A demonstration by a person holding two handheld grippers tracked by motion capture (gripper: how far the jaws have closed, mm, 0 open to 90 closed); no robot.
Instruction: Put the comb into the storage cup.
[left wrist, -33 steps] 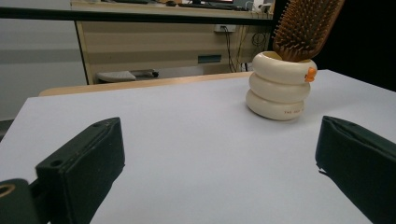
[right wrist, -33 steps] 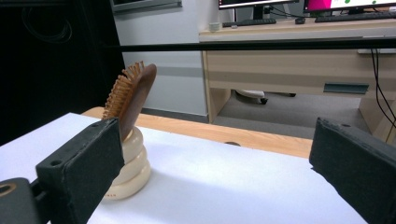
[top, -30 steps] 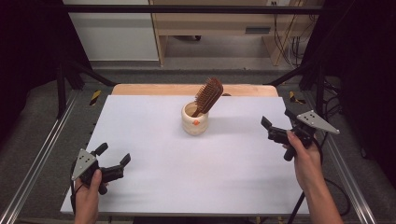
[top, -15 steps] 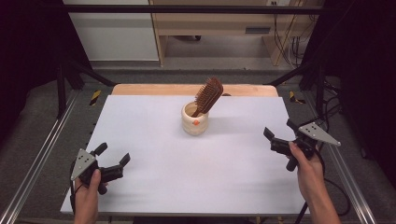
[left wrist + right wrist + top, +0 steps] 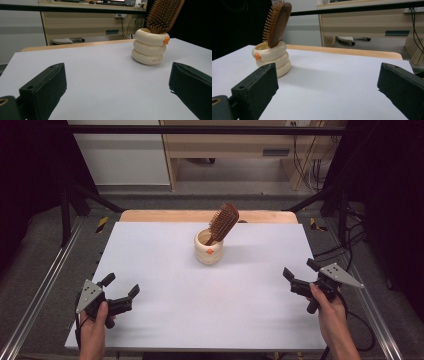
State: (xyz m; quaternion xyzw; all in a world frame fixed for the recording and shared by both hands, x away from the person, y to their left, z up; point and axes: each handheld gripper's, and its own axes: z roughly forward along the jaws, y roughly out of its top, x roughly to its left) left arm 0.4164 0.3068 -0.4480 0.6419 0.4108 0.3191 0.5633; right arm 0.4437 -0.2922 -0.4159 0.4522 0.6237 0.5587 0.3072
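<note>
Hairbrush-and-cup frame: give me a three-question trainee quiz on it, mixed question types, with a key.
1. True or false: the hairbrush lies flat on the table.
2. The cream cup stands: A) at the table's near edge; B) toward the far middle; C) between the left gripper's jaws.
3. How do the jaws of the left gripper and the right gripper stand?

Key: 1. False; it stands tilted in the cup. 2. B. 3. Both open, holding nothing.

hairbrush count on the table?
1. The hairbrush stands handle-down in the cream ringed cup at the table's far middle, bristle head leaning right. Nothing looks hidden, though the cup's inside can't be seen fully.
</note>
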